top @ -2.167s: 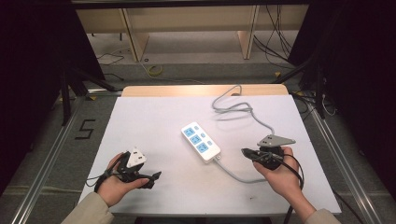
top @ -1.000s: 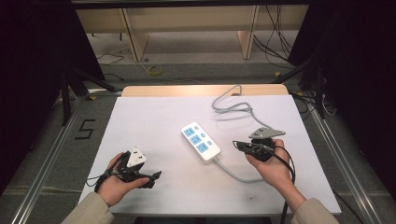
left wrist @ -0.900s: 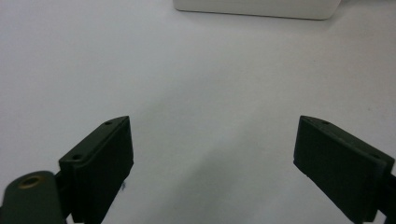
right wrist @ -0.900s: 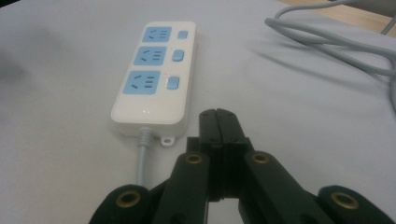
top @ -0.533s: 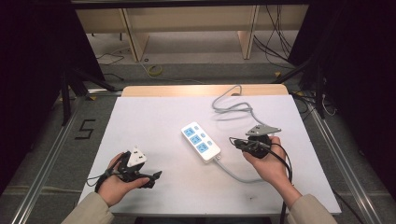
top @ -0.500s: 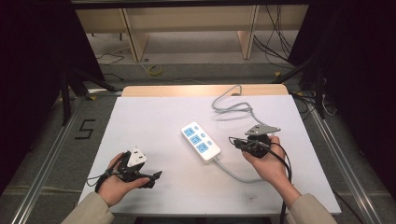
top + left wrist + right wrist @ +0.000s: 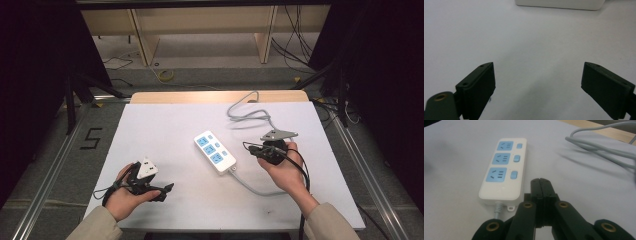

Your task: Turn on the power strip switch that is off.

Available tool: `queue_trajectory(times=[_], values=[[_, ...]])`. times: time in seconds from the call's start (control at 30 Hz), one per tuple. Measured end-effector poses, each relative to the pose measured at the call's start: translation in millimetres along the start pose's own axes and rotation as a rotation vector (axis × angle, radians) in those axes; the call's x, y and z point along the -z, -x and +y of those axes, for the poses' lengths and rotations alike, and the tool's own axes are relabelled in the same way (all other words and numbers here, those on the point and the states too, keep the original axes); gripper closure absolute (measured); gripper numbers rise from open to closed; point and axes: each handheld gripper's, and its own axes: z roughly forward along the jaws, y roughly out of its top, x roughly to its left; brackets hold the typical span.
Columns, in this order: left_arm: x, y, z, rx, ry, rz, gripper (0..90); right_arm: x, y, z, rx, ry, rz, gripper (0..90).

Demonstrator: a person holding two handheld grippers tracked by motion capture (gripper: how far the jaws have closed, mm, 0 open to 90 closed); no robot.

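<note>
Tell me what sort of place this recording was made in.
Probably a lab or workshop set up for recording. A white table stands between dark curtains, loose cables trail on the floor by a wooden shelf unit, and a numeral five is marked on the floor.

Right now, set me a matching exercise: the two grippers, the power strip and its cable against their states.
1. left gripper
2. right gripper
3. power strip
4. grey cable

a. looped toward the table's far edge
b. jaws pressed together, empty
c. jaws wide apart, empty
d. flat mid-table, blue sockets up

Pairs: 1-c, 2-b, 3-d, 4-a
</note>
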Motion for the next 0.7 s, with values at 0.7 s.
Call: queue_trajectory(times=[0.7], values=[[-1.2, 1.1, 0.1, 0.002, 0.003, -0.001, 11.6, -15.9, -3.4, 13.0, -0.002, -0.036, 0.023, 90.0]])
